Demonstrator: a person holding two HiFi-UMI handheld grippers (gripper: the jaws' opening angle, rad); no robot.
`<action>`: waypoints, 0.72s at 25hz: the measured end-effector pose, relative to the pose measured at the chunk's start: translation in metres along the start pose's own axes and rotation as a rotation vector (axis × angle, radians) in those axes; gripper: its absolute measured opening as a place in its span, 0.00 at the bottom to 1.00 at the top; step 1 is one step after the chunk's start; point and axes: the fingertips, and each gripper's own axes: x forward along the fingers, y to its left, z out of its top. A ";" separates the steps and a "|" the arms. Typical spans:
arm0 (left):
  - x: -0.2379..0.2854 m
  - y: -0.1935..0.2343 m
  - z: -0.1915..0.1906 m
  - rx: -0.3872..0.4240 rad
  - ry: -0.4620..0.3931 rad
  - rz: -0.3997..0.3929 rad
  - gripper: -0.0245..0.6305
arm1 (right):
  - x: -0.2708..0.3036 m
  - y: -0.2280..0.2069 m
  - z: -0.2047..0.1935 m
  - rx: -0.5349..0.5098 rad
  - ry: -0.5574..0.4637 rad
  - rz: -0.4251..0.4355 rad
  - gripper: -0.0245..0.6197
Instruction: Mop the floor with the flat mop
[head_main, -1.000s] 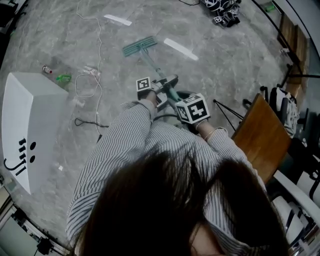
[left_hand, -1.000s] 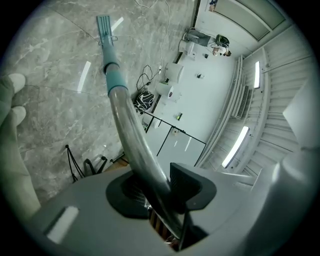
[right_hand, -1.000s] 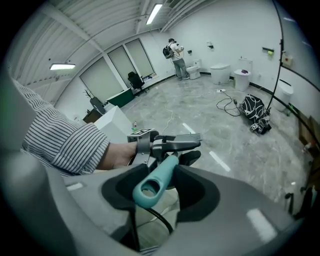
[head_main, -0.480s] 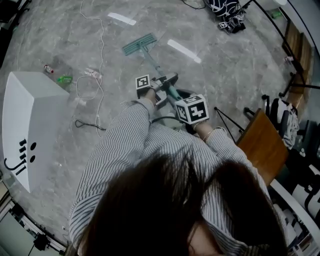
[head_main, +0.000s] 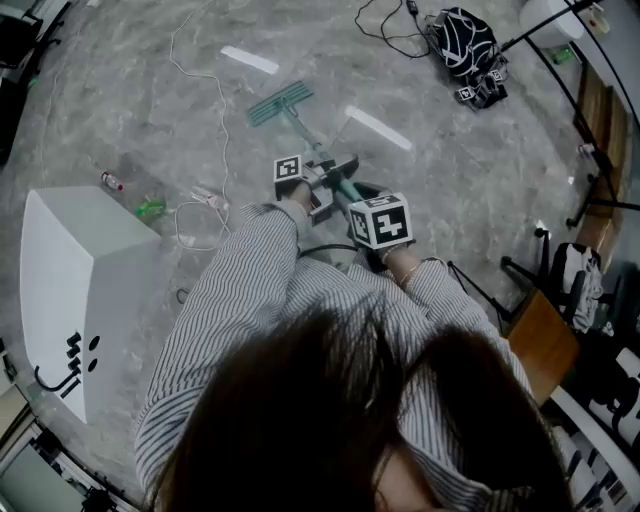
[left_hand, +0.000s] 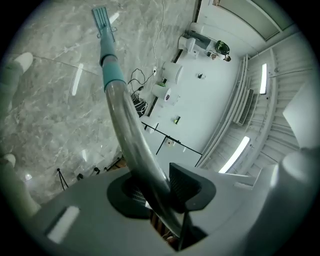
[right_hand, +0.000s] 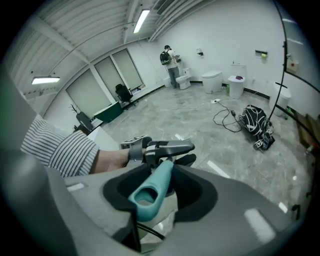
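**Snag Risk on the Left Side**

At far left stands a white cabinet (head_main: 70, 290), with a small bottle (head_main: 112, 181) and a loose white cable (head_main: 205, 197) on the floor (head_main: 450, 170) beside it. A leftward sweep could catch that cable and drag it. The flat mop (head_main: 279, 103) rests head-down ahead. The left hand-held gripper (left_hand: 160, 192) clamps its pole, and the right hand-held gripper (right_hand: 152, 190) clamps its teal handle end. A black bag (head_main: 465, 45) lies far right.
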 end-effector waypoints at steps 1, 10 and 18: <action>0.002 -0.012 0.017 -0.004 0.000 -0.006 0.22 | 0.011 -0.001 0.021 0.014 -0.009 -0.015 0.28; 0.003 -0.081 0.155 0.013 0.031 0.053 0.23 | 0.100 0.005 0.151 -0.016 0.006 -0.043 0.26; 0.026 -0.142 0.293 0.016 -0.044 -0.001 0.22 | 0.179 -0.016 0.264 -0.124 -0.022 -0.061 0.23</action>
